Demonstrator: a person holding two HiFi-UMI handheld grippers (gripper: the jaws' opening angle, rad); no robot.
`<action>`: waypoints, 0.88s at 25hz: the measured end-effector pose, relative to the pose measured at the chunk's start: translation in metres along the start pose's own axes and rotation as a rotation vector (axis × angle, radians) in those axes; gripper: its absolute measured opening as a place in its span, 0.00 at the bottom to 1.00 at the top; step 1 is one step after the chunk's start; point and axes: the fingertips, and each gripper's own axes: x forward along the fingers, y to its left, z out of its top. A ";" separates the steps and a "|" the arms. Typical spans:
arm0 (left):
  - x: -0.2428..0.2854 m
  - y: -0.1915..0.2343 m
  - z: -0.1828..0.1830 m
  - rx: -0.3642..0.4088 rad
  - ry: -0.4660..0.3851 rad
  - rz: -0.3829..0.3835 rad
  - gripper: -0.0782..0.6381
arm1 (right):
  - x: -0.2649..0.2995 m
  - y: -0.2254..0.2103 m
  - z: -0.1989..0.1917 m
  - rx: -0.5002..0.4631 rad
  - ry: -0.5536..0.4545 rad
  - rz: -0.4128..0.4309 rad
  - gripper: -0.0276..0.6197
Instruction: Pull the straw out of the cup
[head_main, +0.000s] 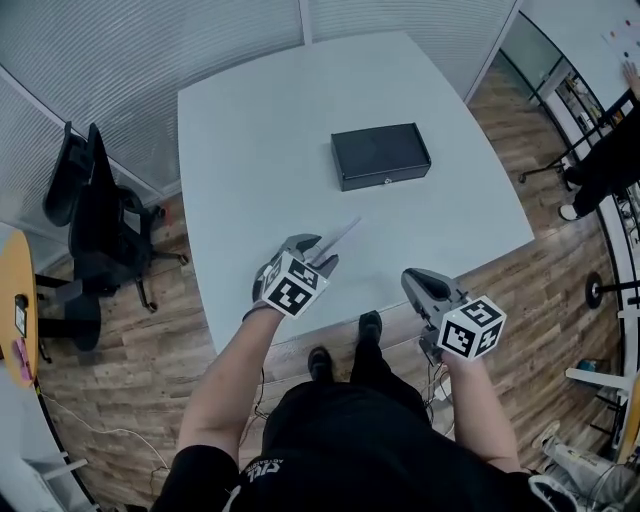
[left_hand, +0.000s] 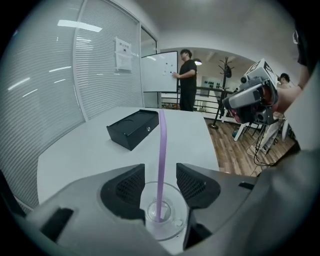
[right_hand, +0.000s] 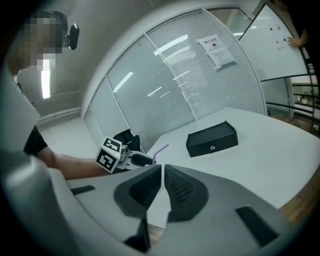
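Observation:
A clear cup (left_hand: 162, 217) stands on the white table (head_main: 260, 150) near its front edge, with a purple straw (left_hand: 161, 160) rising out of it. My left gripper (left_hand: 160, 182) is open around the cup, and its pads flank the straw without touching it. In the head view the left gripper (head_main: 318, 252) hides the cup; only the straw (head_main: 340, 236) pokes out past it. My right gripper (head_main: 415, 282) hovers off the table's front edge to the right, shut with nothing in it (right_hand: 163, 185). From there the straw (right_hand: 160, 150) shows to its left.
A black box (head_main: 380, 155) lies in the middle of the table. A black office chair (head_main: 95, 230) stands to the table's left. A person (left_hand: 187, 80) stands at a whiteboard beyond the far end. Wooden floor surrounds the table.

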 end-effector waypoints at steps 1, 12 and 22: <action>0.003 0.000 -0.001 0.013 0.017 -0.002 0.39 | -0.002 -0.002 0.001 0.003 -0.004 -0.004 0.08; 0.008 0.004 -0.001 0.030 0.070 0.000 0.17 | -0.009 -0.010 0.019 -0.001 -0.038 -0.021 0.08; -0.060 0.016 0.043 -0.061 -0.123 0.010 0.17 | -0.004 0.024 0.046 -0.085 -0.064 0.009 0.08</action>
